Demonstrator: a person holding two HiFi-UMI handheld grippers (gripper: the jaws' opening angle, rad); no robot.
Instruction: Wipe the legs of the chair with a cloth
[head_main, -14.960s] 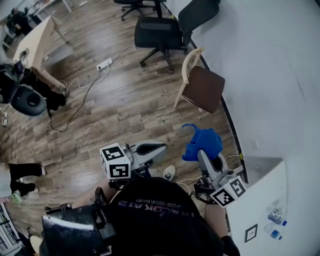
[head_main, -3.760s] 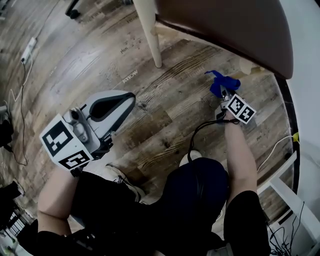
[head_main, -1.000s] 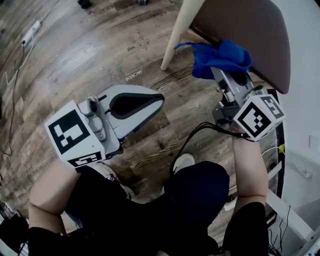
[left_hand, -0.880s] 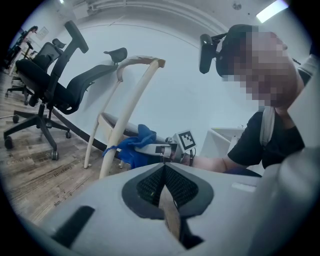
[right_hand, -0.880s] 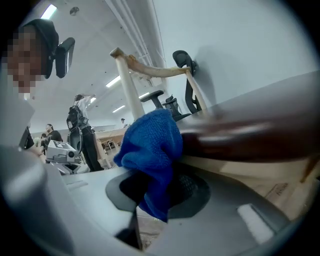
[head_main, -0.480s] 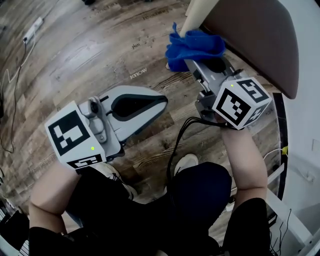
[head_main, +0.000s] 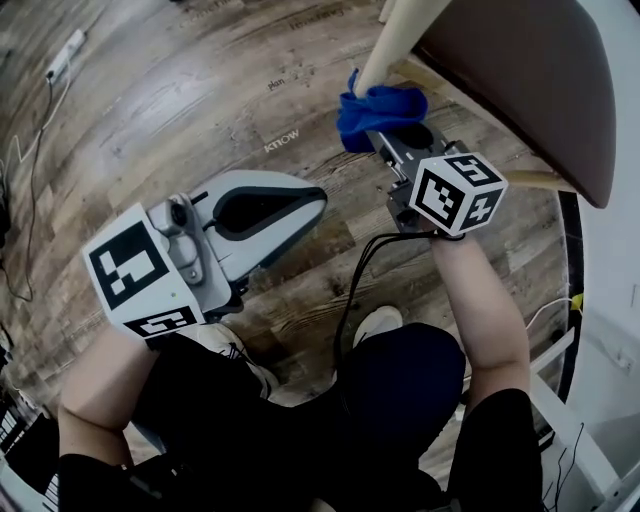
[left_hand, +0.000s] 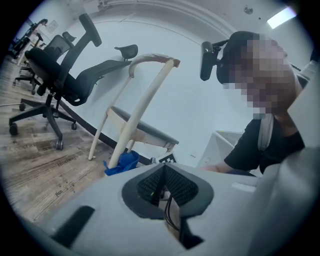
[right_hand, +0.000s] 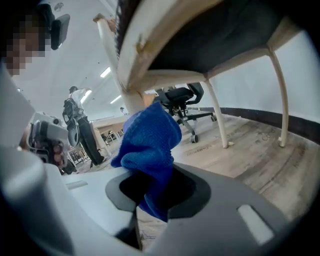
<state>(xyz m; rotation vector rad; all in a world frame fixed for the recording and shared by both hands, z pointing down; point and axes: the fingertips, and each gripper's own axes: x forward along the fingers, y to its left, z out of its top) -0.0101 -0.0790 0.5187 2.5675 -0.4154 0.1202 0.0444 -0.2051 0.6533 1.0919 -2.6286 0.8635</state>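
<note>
A chair with a brown seat (head_main: 520, 70) and cream legs stands at the head view's top right. My right gripper (head_main: 385, 130) is shut on a blue cloth (head_main: 372, 108), and the cloth is pressed against the chair's near cream leg (head_main: 395, 45). In the right gripper view the cloth (right_hand: 150, 142) bunches out of the gripper (right_hand: 152, 192) beside that leg (right_hand: 127, 97), under the seat. My left gripper (head_main: 300, 205) hangs over the wood floor left of the chair, shut and empty (left_hand: 162, 187). From there the chair (left_hand: 145, 95) and the cloth (left_hand: 122, 162) show ahead.
Black office chairs (left_hand: 55, 75) stand farther along the wall. A power strip (head_main: 65, 55) with its cable lies on the floor at far left. A dark baseboard (head_main: 572, 260) and a white wall run along the right, with white furniture (head_main: 560, 400) beside the person's shoe (head_main: 380, 322).
My right gripper has carried the cloth leftward from the seat's edge onto the near chair leg. The left gripper has stayed about where it was.
</note>
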